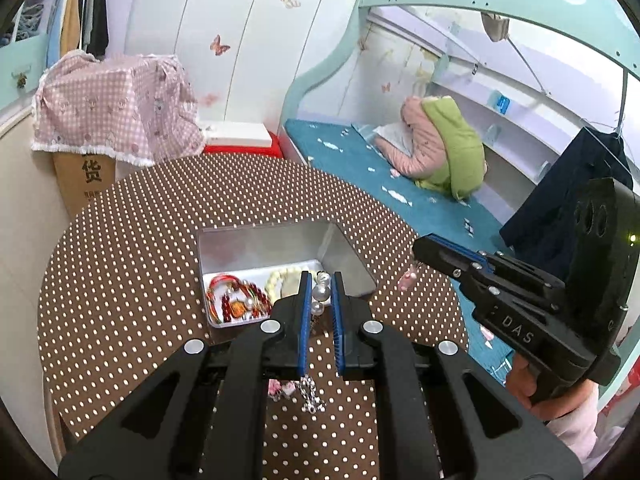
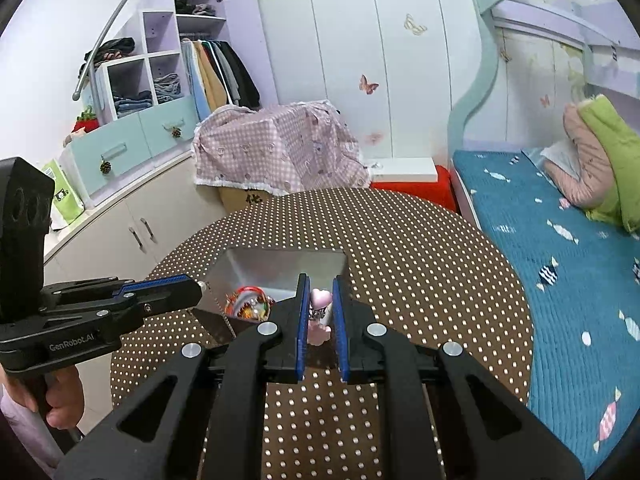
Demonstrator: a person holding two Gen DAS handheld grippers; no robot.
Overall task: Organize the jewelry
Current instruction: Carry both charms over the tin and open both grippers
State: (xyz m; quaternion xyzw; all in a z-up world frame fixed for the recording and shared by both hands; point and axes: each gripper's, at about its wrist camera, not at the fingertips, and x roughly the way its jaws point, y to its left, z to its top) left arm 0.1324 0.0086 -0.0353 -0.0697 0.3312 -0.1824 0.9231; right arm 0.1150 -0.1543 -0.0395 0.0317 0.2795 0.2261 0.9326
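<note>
A clear plastic box stands on the brown polka-dot table and holds red bead bracelets and a cream bead bracelet. My left gripper is shut on a pearl piece with a silver chain hanging below, at the box's near edge. My right gripper is shut on a pink heart trinket, just right of the box. The right gripper also shows in the left wrist view with the pink trinket dangling from it.
A small pink item lies on the table under my left gripper. A bed with a teal cover is to the right of the table. A pink checked cloth covers a cardboard box behind it. White cabinets stand at the left.
</note>
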